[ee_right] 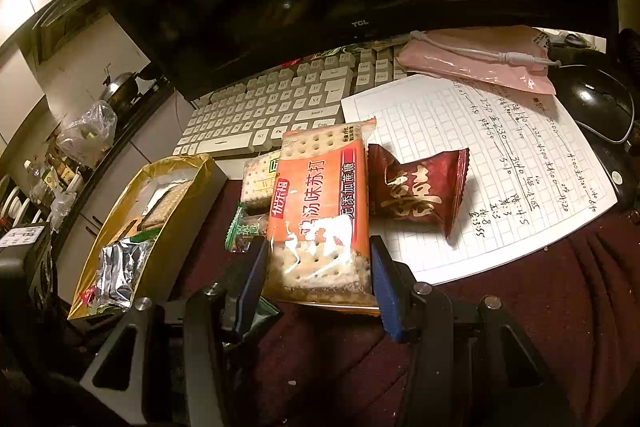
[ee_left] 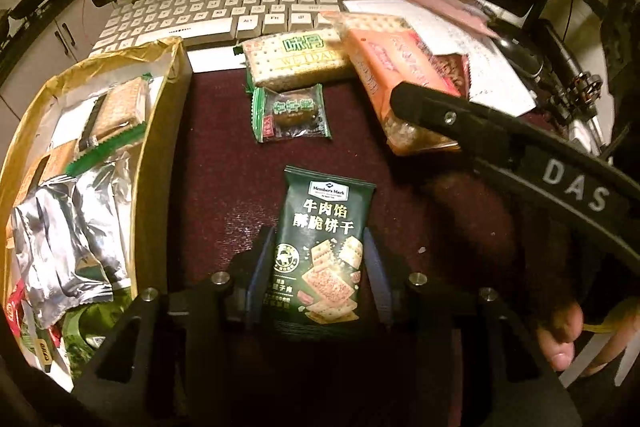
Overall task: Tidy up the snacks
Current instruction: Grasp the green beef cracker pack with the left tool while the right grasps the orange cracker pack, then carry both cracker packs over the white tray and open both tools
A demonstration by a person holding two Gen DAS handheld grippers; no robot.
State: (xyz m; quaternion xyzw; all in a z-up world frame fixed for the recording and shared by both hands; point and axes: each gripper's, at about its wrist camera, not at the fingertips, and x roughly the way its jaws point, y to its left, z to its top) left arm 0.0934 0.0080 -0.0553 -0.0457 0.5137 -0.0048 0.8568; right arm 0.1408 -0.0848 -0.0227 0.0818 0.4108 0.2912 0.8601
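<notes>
Left wrist view: the left tool [ee_left: 318, 259] is clenched on a dark green cracker packet [ee_left: 322, 247], its blue pads pressing both long edges, over the dark red cloth of the tabletop [ee_left: 224, 163]. Ahead lie a small green-edged snack [ee_left: 292, 113] and, just beyond it, a pale cracker pack [ee_left: 296, 61] touching the keyboard [ee_left: 240, 3]. To the left stands a gold box [ee_left: 160, 155] holding cracker packs and silver foil pouches [ee_left: 68, 227]. The right tool's black finger crosses from the right, over an orange cracker pack [ee_left: 376, 67].

Right wrist view: the right tool [ee_right: 318, 281] grasps the orange cracker pack [ee_right: 320, 211] by its near end, raised above the cloth. Just right of it, a dark red pouch [ee_right: 420, 195] rests on a handwritten grid sheet [ee_right: 520, 155]. The gold box [ee_right: 172, 211] sits left, near the keyboard [ee_right: 272, 107].
</notes>
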